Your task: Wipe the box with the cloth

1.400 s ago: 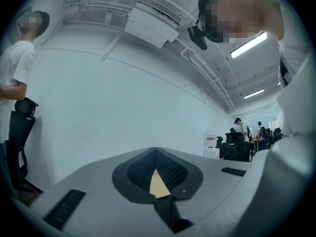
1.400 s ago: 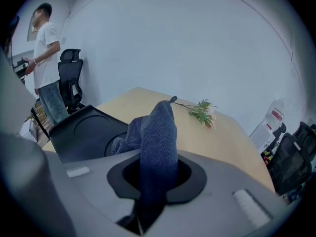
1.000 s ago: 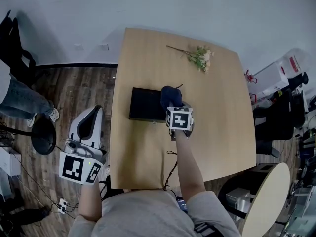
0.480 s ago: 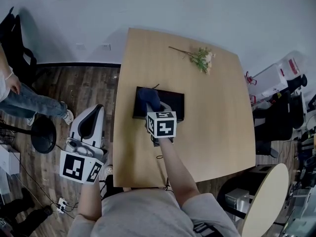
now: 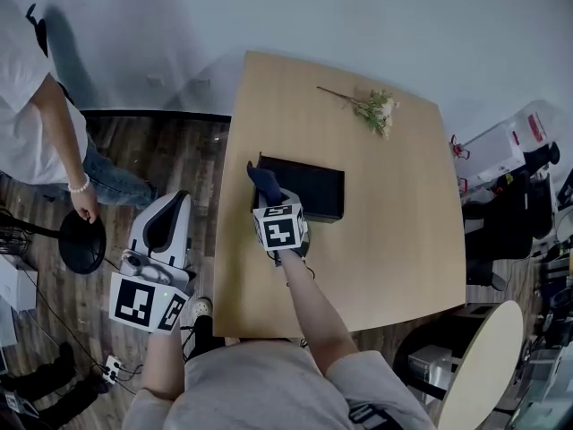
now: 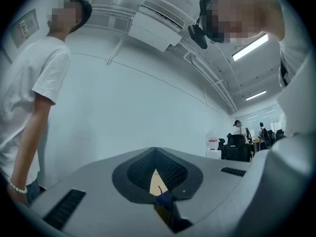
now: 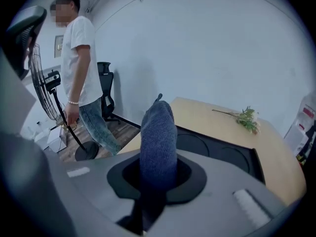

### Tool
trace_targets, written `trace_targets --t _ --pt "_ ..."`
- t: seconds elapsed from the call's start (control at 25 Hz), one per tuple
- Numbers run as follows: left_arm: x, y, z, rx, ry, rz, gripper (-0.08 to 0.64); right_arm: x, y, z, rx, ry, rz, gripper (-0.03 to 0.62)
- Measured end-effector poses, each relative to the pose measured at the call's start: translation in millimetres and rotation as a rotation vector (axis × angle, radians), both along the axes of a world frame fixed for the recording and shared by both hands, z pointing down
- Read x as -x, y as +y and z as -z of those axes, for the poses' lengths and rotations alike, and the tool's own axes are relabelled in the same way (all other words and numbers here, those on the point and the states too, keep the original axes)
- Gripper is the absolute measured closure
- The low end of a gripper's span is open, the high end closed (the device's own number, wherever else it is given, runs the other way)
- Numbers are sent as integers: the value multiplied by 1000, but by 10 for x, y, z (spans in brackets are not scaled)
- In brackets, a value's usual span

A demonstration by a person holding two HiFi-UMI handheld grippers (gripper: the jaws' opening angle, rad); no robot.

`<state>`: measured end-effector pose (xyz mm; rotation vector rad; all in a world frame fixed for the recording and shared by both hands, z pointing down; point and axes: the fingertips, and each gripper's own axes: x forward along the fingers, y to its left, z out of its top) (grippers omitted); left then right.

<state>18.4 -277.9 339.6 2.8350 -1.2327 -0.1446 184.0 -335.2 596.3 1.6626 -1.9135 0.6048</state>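
Observation:
A flat black box [image 5: 304, 186] lies near the middle of the wooden table [image 5: 385, 258]. My right gripper [image 5: 269, 197] is shut on a dark blue cloth [image 5: 263, 180], which rests at the box's left end. In the right gripper view the cloth [image 7: 159, 132] stands up between the jaws, with the box [image 7: 222, 152] just beyond and to the right. My left gripper [image 5: 166, 213] hangs off the table's left side above the floor, away from the box. Its jaws [image 6: 157, 181] look shut with nothing held.
A sprig of flowers [image 5: 376, 110] lies at the table's far side. A person in a white shirt [image 5: 31, 106] stands on the wood floor to the left, near a fan stand [image 5: 79, 245]. Chairs and clutter [image 5: 510, 195] crowd the right.
My right gripper has dragged the cloth leftward across the box, from its right end to its left end. The person on the left has walked further into view. My left gripper stayed put.

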Motion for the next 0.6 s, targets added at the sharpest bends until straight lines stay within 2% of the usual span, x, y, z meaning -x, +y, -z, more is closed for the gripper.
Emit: trace_targets --t 0.6 --pt "-230 104 37 -11 -2 -45 552 -618 256 -18 -13 -40 -132 525"
